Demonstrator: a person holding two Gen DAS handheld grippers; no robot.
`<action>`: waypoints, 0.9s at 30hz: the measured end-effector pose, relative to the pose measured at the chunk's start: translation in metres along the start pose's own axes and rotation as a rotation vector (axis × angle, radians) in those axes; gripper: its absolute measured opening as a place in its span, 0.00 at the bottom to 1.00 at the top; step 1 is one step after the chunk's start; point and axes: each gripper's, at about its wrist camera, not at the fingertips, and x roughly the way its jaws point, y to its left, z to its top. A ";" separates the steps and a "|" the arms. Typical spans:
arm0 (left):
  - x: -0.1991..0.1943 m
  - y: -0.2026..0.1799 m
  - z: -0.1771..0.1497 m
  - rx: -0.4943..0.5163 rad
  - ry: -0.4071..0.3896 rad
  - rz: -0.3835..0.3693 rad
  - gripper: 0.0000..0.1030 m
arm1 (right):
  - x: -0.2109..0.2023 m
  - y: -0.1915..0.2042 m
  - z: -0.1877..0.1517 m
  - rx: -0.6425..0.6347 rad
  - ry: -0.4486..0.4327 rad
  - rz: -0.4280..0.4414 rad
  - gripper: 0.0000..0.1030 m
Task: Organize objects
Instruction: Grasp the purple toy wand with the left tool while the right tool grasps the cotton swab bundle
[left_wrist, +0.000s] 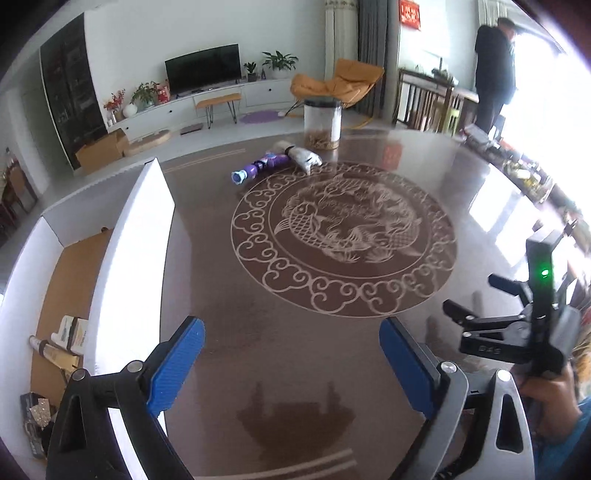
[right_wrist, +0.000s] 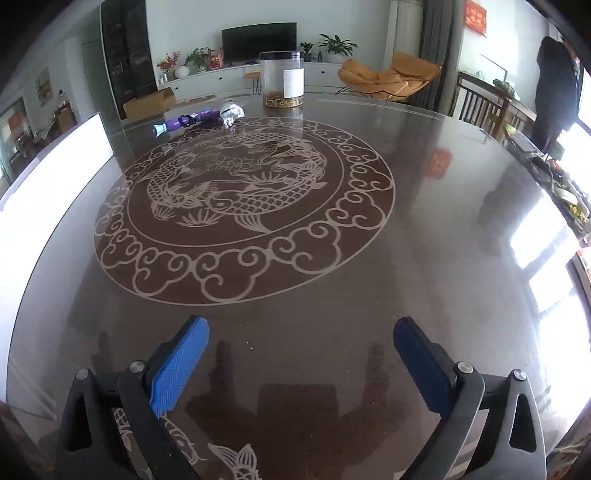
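On the far side of the dark round table (left_wrist: 229, 280) lie a purple bottle (left_wrist: 262, 166) (right_wrist: 188, 121) and a crumpled silver packet (left_wrist: 304, 157) (right_wrist: 231, 112), touching each other. Behind them stands a clear jar (left_wrist: 322, 122) (right_wrist: 282, 79) with brown bits at its bottom. My left gripper (left_wrist: 291, 328) hangs open over bare table, nothing between its blue pads. My right gripper (right_wrist: 301, 325) is open and empty too; in the left wrist view it shows at the right (left_wrist: 471, 293), held in a hand (left_wrist: 550, 402).
An open white box (left_wrist: 140, 240) (right_wrist: 55, 173) stands at the table's left edge, with several packets (left_wrist: 66, 332) inside. Small clutter (left_wrist: 524, 170) lines the right rim. A person (left_wrist: 493, 70) stands at the back right near a wooden chair. An orange lounge chair (left_wrist: 343, 83) sits beyond the table.
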 end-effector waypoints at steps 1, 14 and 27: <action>0.006 0.008 0.001 0.004 0.001 0.009 0.94 | 0.002 0.001 0.001 -0.004 0.001 0.004 0.98; 0.090 0.039 0.112 -0.013 0.056 -0.029 0.94 | 0.013 0.006 -0.005 0.002 0.031 0.026 0.98; 0.291 0.052 0.218 0.210 0.188 0.082 0.93 | 0.011 -0.003 -0.005 0.057 0.008 0.076 1.00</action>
